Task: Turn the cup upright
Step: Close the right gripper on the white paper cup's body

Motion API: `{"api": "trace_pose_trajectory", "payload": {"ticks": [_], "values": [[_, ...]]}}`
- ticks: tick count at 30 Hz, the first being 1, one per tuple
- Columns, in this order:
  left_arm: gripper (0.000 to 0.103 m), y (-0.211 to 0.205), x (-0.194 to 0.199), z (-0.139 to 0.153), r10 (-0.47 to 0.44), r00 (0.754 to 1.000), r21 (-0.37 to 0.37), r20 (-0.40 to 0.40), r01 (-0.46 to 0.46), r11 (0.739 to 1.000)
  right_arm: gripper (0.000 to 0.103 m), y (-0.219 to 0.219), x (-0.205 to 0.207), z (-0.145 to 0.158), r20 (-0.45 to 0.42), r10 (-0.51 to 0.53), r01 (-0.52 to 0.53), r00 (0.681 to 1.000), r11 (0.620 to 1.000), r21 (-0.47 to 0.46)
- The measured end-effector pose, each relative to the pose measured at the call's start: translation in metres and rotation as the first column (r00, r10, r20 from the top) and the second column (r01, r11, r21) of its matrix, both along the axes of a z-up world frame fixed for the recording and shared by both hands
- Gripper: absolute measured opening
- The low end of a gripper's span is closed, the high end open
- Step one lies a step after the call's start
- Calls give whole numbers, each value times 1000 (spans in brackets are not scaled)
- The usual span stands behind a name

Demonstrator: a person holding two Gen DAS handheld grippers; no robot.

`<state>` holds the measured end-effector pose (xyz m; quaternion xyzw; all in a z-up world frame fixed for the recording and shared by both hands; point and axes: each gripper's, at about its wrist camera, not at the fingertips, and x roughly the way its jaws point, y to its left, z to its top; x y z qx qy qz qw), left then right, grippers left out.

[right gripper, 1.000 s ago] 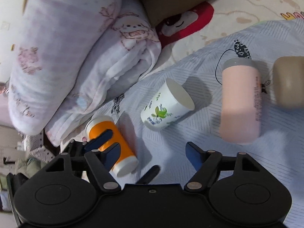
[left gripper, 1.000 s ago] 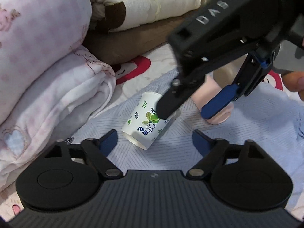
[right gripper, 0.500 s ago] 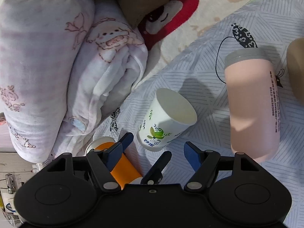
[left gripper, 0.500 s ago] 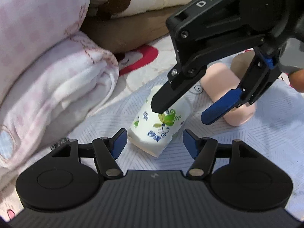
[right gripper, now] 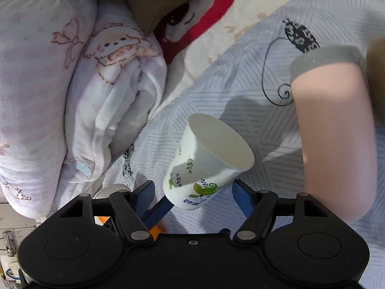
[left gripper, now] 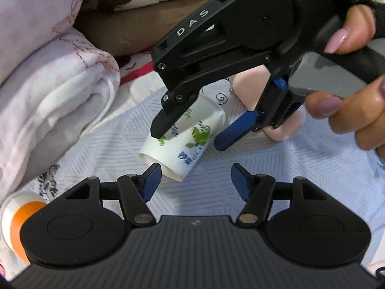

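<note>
Left wrist view: the right hand-held gripper point(left gripper: 186, 136) crosses the frame and covers the upper side of the paper cup point(left gripper: 190, 144), so its mouth is hidden. The cup lies tilted on the striped sheet point(left gripper: 300, 168), its base toward the camera, white with green and blue leaf prints. The right jaws are spread on either side of it. The left hand-held gripper point(left gripper: 195, 183) is also spread, its left pad just beside the base. An orange bottle point(left gripper: 14, 219) is cut off at the left edge.

Right wrist view: the cup point(right gripper: 204, 166) leans between the spread fingers, its open mouth facing up and away. A pink bottle point(right gripper: 334, 139) lies blurred on the right; folded blankets point(right gripper: 79, 96) fill the left.
</note>
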<state>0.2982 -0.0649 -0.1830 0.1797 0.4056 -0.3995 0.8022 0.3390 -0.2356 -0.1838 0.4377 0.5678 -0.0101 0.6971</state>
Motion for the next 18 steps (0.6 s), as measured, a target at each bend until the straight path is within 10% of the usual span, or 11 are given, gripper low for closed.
{"api": "trace_pose_trajectory", "payload": {"ticks": [18], "values": [[62,21,-5,9,29,999,-77,-17,-30,997,70,3,12,-10,32,15,-12,999,996,-86]]}}
